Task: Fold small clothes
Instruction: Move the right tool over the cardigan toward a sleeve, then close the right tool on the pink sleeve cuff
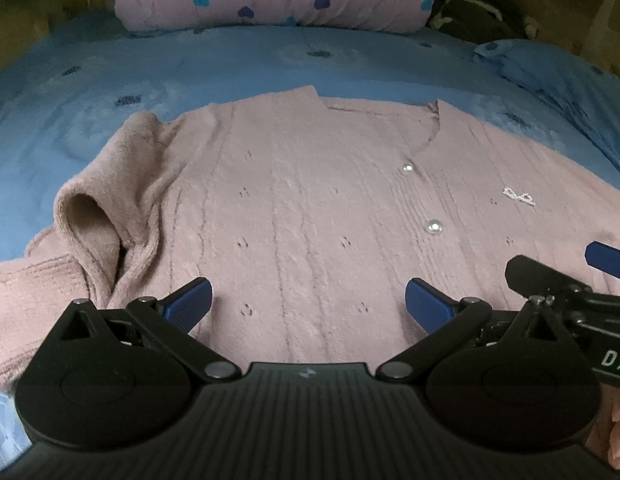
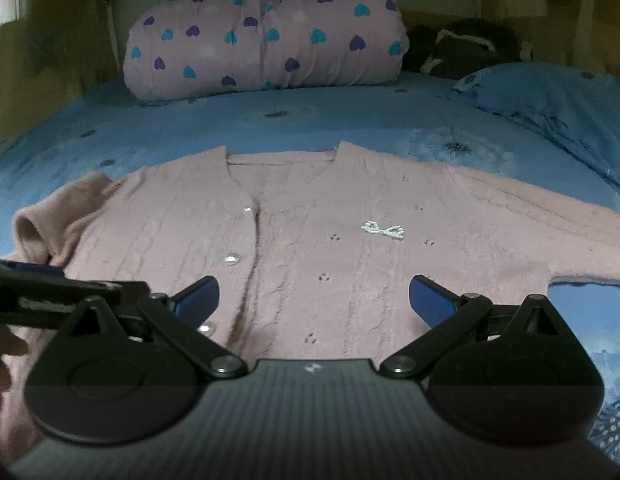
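Note:
A fuzzy pink cardigan (image 1: 293,200) with pearl buttons (image 1: 434,227) and a small silver bow (image 2: 384,231) lies face up on a blue bedsheet (image 1: 189,64), neckline toward the far end. Its left sleeve (image 1: 105,208) is folded in and bunched over the body's edge; the right sleeve (image 2: 530,224) stretches out flat. My left gripper (image 1: 307,300) hovers open over the lower left half of the cardigan (image 2: 310,248), holding nothing. My right gripper (image 2: 314,296) hovers open over the lower right half, also holding nothing. Each gripper's black arm shows at the edge of the other's view.
A rolled pink quilt (image 2: 265,36) with blue and purple hearts lies at the head of the bed. A blue pillow (image 2: 550,96) sits at the far right, with a dark bundle (image 2: 462,48) behind it. A hand (image 1: 614,428) shows at the lower right.

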`<state>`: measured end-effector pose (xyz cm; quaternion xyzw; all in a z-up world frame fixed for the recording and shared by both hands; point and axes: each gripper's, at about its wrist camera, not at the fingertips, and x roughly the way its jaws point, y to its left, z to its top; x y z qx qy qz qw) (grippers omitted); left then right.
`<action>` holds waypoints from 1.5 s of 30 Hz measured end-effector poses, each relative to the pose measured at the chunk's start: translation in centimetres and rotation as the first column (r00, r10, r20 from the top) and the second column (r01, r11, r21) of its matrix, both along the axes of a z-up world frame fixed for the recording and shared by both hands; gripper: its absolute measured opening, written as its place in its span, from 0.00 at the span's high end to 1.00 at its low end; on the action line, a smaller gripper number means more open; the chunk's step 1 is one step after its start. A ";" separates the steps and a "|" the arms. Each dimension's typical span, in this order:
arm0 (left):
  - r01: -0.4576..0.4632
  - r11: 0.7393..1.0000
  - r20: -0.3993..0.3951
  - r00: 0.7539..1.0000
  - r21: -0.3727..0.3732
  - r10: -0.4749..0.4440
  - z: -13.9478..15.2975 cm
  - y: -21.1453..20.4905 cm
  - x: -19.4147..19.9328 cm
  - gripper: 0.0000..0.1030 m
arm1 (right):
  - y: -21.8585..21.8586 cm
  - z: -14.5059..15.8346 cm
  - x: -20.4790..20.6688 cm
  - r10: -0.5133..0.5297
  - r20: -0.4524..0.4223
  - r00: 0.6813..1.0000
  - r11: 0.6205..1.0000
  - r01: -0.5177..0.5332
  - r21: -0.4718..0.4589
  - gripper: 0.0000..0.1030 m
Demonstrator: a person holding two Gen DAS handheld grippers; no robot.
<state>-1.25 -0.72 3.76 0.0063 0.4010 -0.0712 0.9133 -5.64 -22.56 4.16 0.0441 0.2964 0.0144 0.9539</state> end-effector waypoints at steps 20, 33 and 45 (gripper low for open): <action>0.019 0.999 0.004 1.000 -0.029 -0.018 0.2 1.0 -0.5 0.00 | -11.5 3.4 -1.3 -0.290 -0.048 0.956 0.951 0.294 0.095 0.00; -0.069 0.997 0.019 0.997 0.016 0.069 1.7 -1.8 -1.0 0.00 | -24.0 -1.1 -1.6 -0.635 -0.093 0.767 0.756 0.642 0.126 0.00; -0.095 0.995 -0.014 0.995 -0.038 0.094 1.3 -3.4 -1.1 0.00 | -29.3 -3.7 1.1 -0.764 -0.230 0.603 0.531 0.790 0.307 0.00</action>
